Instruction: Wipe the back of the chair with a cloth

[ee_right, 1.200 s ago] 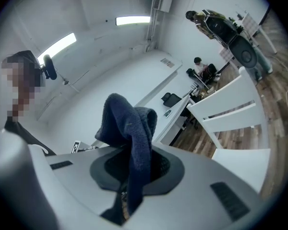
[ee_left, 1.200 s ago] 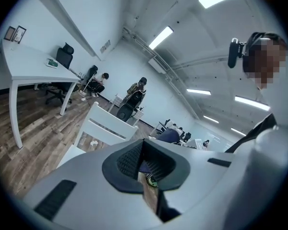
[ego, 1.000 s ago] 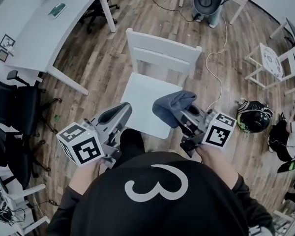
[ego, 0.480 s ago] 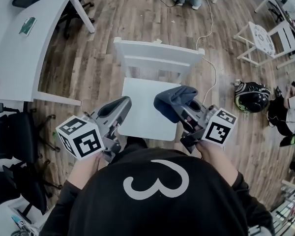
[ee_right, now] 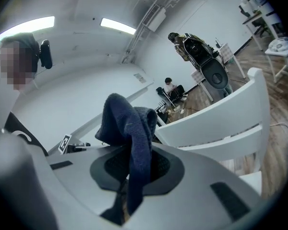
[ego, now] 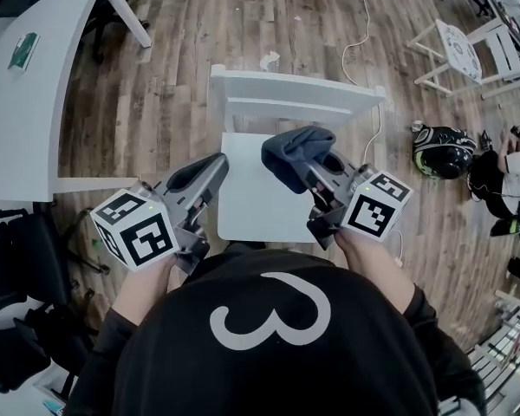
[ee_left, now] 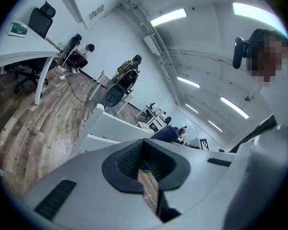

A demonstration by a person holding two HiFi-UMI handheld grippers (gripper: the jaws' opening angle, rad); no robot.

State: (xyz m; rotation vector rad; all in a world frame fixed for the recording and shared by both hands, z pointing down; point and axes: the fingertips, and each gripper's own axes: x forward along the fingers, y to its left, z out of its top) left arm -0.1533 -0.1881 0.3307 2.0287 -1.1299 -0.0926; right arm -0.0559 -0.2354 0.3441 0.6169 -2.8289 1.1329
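Note:
A white wooden chair [ego: 269, 199] stands on the floor in front of me, its slatted back [ego: 296, 94] on the far side. My right gripper [ego: 305, 165] is shut on a dark blue cloth [ego: 292, 152], held above the seat's right part, short of the back. In the right gripper view the cloth [ee_right: 129, 133] hangs bunched from the jaws, with the chair back [ee_right: 216, 121] to the right. My left gripper [ego: 215, 165] hovers over the seat's left edge, shut and holding nothing. The left gripper view looks across the chair back [ee_left: 116, 127].
A white desk [ego: 35, 85] stands at the left, with black office chairs [ego: 22, 267] below it. A cable [ego: 362, 24] runs over the wooden floor behind the chair. A helmet [ego: 442, 150] and a small white chair [ego: 468, 55] lie to the right.
The chair has come closer and more central in the head view. The right gripper with the cloth has shifted slightly left and forward over the seat. The left gripper holds its place.

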